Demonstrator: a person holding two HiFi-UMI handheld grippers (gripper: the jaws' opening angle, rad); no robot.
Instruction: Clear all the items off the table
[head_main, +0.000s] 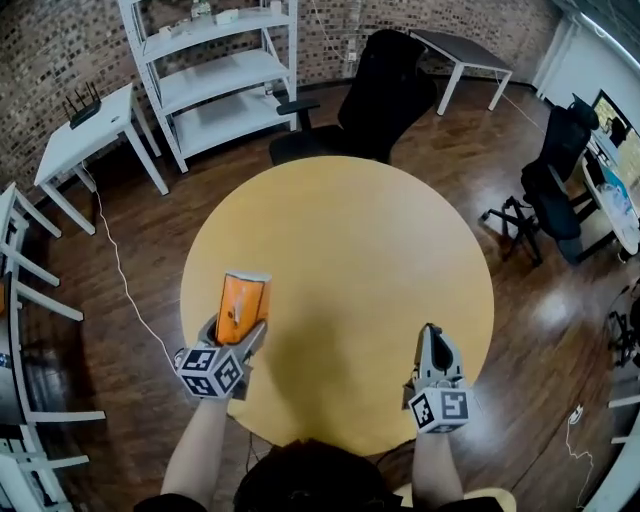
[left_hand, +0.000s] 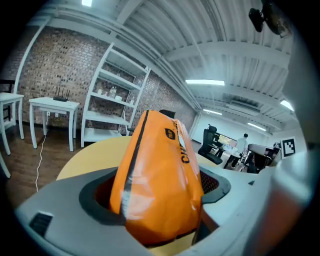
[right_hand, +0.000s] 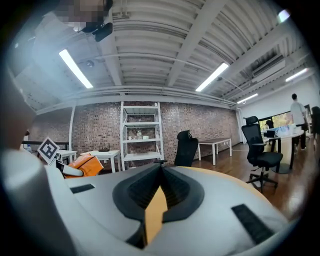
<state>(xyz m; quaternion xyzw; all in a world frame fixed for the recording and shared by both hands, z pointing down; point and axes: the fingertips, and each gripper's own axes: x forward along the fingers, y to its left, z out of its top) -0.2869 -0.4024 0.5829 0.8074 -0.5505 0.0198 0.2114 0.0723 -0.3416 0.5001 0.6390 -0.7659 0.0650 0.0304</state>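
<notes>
An orange snack bag (head_main: 243, 305) stands upright between the jaws of my left gripper (head_main: 238, 328), which is shut on it over the near left part of the round yellow table (head_main: 350, 240). In the left gripper view the bag (left_hand: 160, 180) fills the space between the grey jaws, its lower end pressed by the pads. My right gripper (head_main: 432, 334) hovers over the table's near right edge, shut with nothing in it. In the right gripper view its jaws (right_hand: 161, 170) meet in a thin line, and the orange bag (right_hand: 87, 165) shows at the far left.
A black office chair (head_main: 385, 95) stands behind the table. A white shelf unit (head_main: 215, 75) and a small white side table (head_main: 85, 135) line the brick wall. Another black chair (head_main: 555, 180) is at the right, white racks (head_main: 20, 300) at the left, and a cable (head_main: 120, 280) runs over the floor.
</notes>
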